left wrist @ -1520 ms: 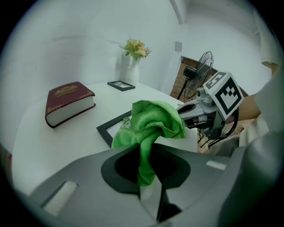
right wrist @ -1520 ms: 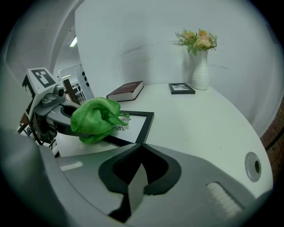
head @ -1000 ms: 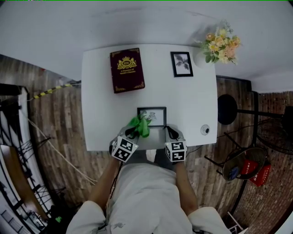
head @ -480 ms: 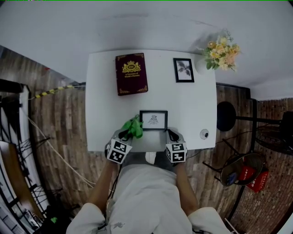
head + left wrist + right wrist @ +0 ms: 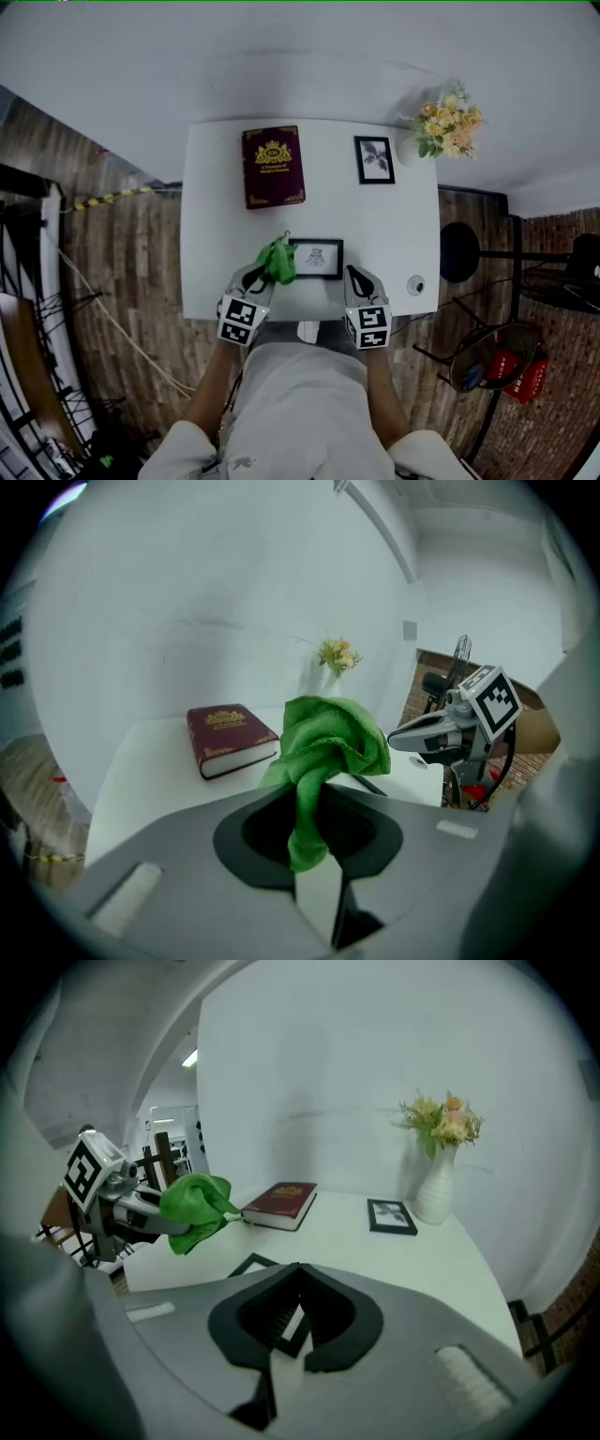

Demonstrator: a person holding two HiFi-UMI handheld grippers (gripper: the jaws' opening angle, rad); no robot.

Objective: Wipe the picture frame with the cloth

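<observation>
Two tongs spotted over the near edge of the white bench. Saw the left tongs pinching a bunched green cloth by the left edge of the picture frame, which lay flat on the bench. Found the right tongs pressed together, empty, just right of it.

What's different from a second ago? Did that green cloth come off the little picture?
Yes. The left gripper has drawn the green cloth leftward off the near picture frame; the cloth now hangs at the frame's left edge. Both grippers look slightly raised. Unchanged: the left gripper stays shut on the cloth, the right gripper shut and empty. The frame, book and flowers have not moved.
</observation>
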